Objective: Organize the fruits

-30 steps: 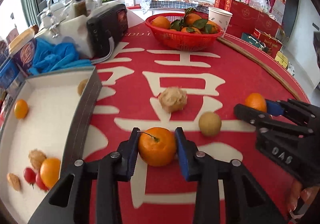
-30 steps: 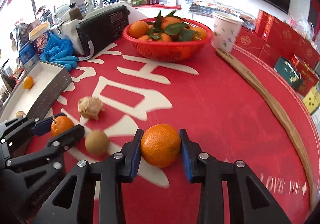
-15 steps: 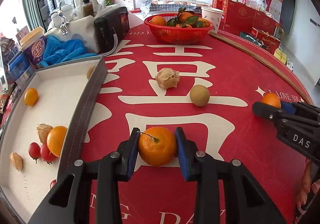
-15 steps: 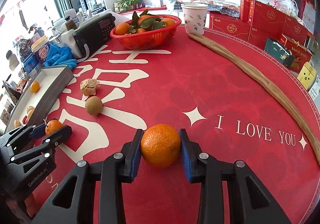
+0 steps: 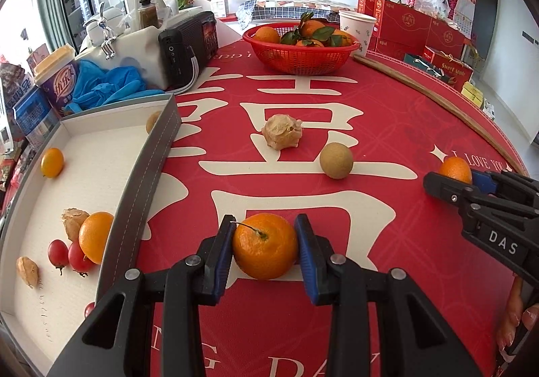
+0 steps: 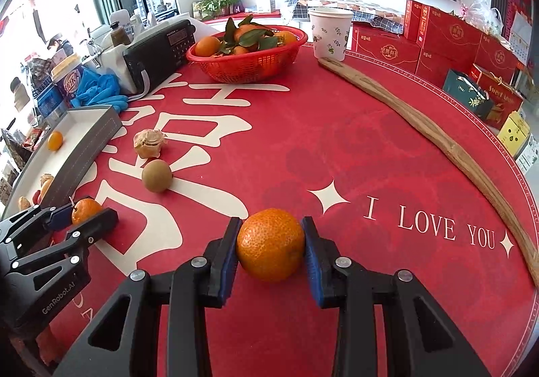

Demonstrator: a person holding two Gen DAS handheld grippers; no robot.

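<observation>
Orange mandarins sit clamped in both our grippers: left gripper (image 5: 264,247) holds the stemmed mandarin (image 5: 264,245), right gripper (image 6: 271,244) the stemless mandarin (image 6: 270,244). We carry them above the red counter (image 5: 387,128), presumably bound for the white tray (image 5: 101,155) at nine o'clock.

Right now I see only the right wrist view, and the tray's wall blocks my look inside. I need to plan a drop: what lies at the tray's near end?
Observer: An orange lies against the grey wall of the tray, with two cherry tomatoes right beside it.
Operator: Anything in the far corner?
Observer: Yes, a round brown fruit sits against the wall there, half hidden.
Operator: Do the left tongs have a full grip?
Observer: Both blue pads of the left tongs press the sides of a stalked orange.
</observation>
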